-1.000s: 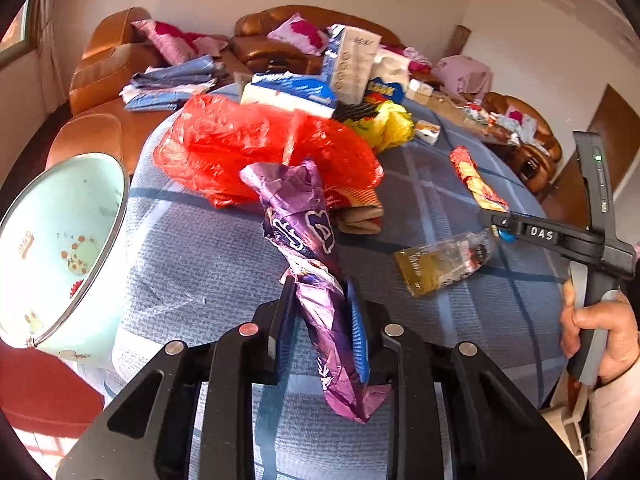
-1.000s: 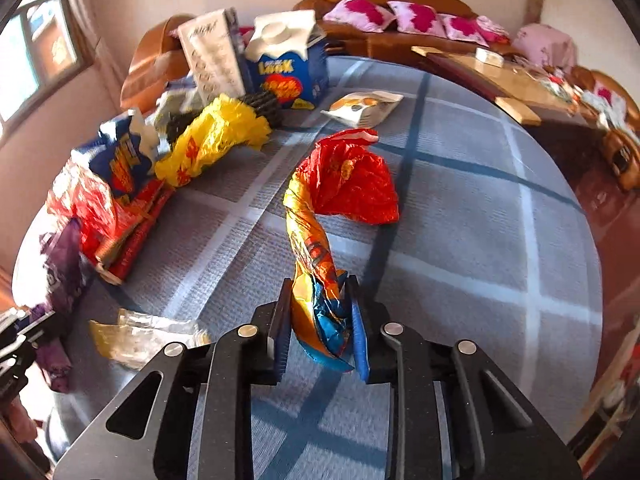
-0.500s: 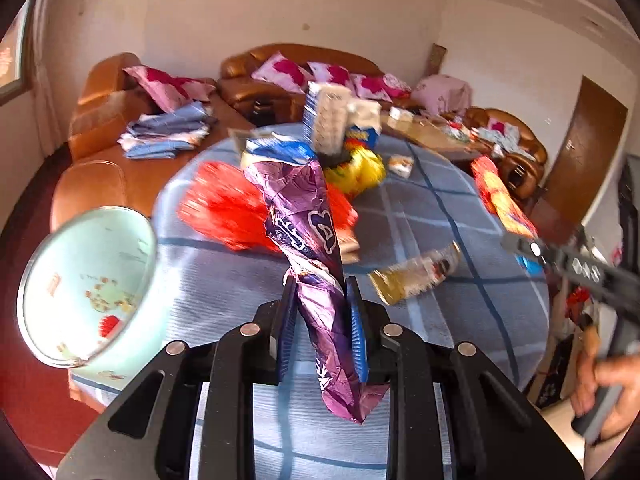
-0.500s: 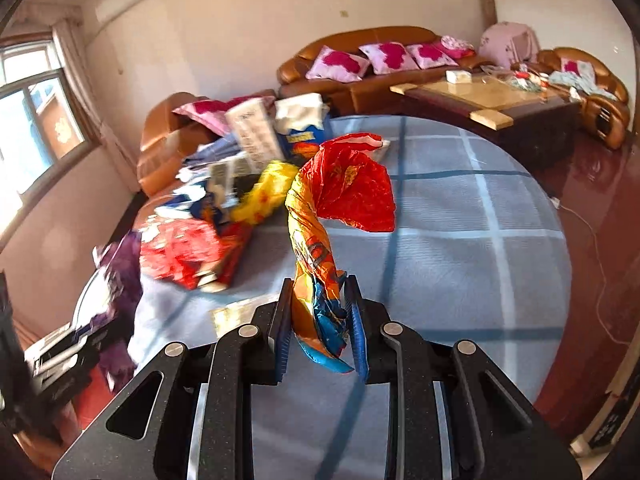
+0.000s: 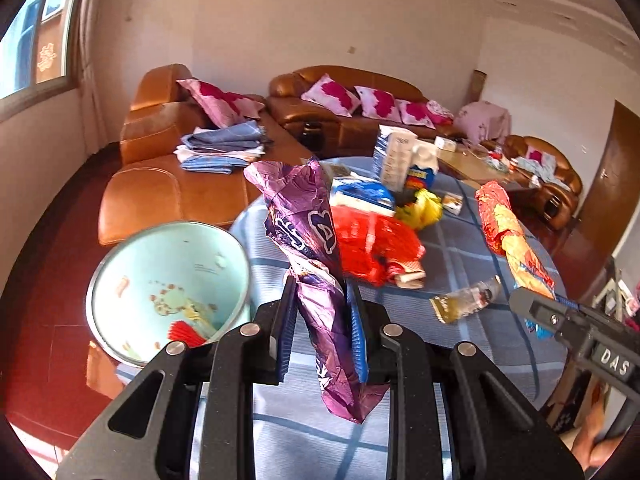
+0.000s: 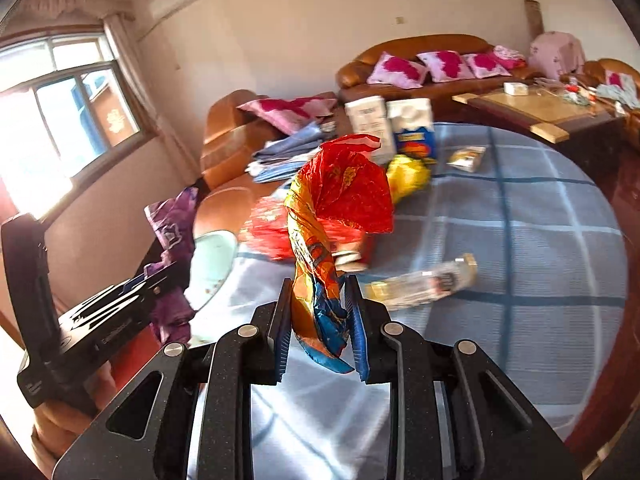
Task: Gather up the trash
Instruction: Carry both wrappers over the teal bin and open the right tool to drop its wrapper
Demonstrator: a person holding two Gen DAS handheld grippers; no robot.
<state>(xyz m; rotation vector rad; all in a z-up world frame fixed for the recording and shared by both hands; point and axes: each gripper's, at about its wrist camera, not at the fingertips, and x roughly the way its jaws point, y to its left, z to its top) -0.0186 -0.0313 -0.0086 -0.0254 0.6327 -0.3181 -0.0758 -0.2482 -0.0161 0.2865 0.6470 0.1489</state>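
Both tools lifted off table, left tool [image 5: 320, 320] clenching crinkly purple wrapper [image 5: 308, 232], right tool [image 6: 318, 320] twisted orange-red wrapper [image 6: 332, 216] (foil-like).

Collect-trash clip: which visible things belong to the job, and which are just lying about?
Job: purple wrapper in left gripper; red-orange wrapper in right gripper; light-blue bin; clear wrapper on table.

Lying about: folded cloths, pink cushions, sofa.
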